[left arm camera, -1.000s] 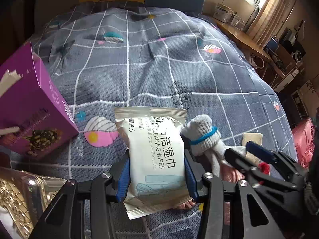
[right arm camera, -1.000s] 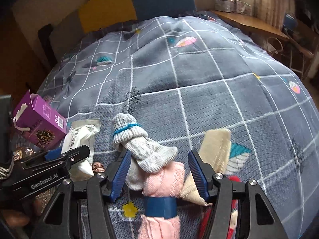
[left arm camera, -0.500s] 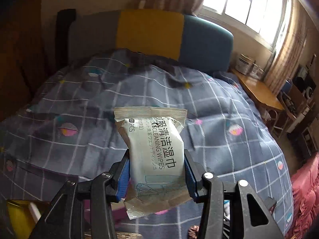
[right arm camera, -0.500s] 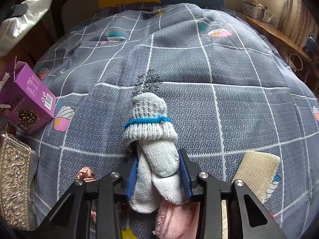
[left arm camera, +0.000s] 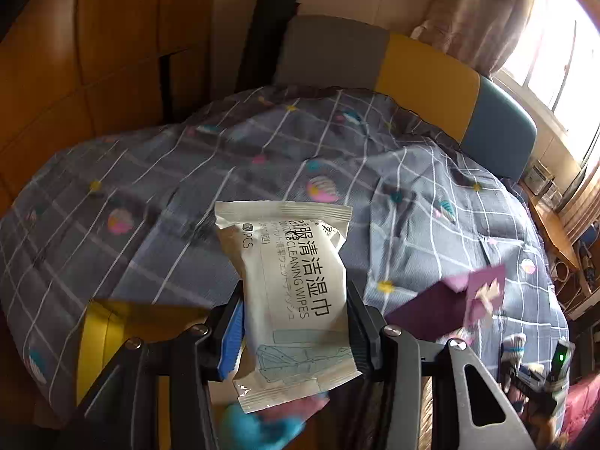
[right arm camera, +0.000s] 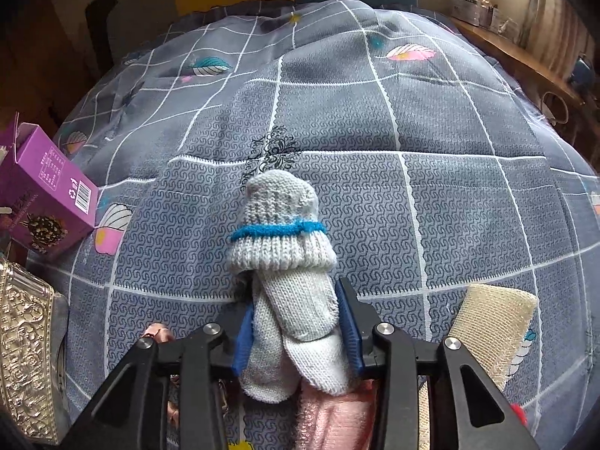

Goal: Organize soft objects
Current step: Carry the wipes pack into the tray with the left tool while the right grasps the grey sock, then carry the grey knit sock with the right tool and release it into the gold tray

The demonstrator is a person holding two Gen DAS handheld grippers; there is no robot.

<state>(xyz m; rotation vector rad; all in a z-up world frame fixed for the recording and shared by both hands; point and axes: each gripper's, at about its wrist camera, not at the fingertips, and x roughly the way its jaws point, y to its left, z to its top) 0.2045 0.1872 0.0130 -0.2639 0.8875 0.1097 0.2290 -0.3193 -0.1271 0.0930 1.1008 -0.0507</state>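
A white pack of cleaning wipes (left arm camera: 296, 281) stands upright in my left gripper (left arm camera: 296, 330), which is shut on its lower half, in the air above the grey checked bedcover (left arm camera: 180, 195). A yellow-rimmed box (left arm camera: 93, 333) lies just below it. In the right wrist view, a rolled grey knit glove with a blue band (right arm camera: 281, 232) lies on the bedcover. My right gripper (right arm camera: 296, 333) has its blue pads pressed on the glove's finger end. Its jaws are opening slightly with the glove between them.
A purple carton (right arm camera: 45, 191) and a gold embossed box (right arm camera: 22, 356) lie at the left. A pink cloth (right arm camera: 330, 412) sits under the glove, a beige pad (right arm camera: 491, 330) to its right. The bed's grey, yellow and blue headboard (left arm camera: 423, 75) is at the far side.
My left gripper has swung up and to the left with the wipes pack, away from the glove and over the yellow box. My right gripper has sunk onto the grey glove and closed on it.
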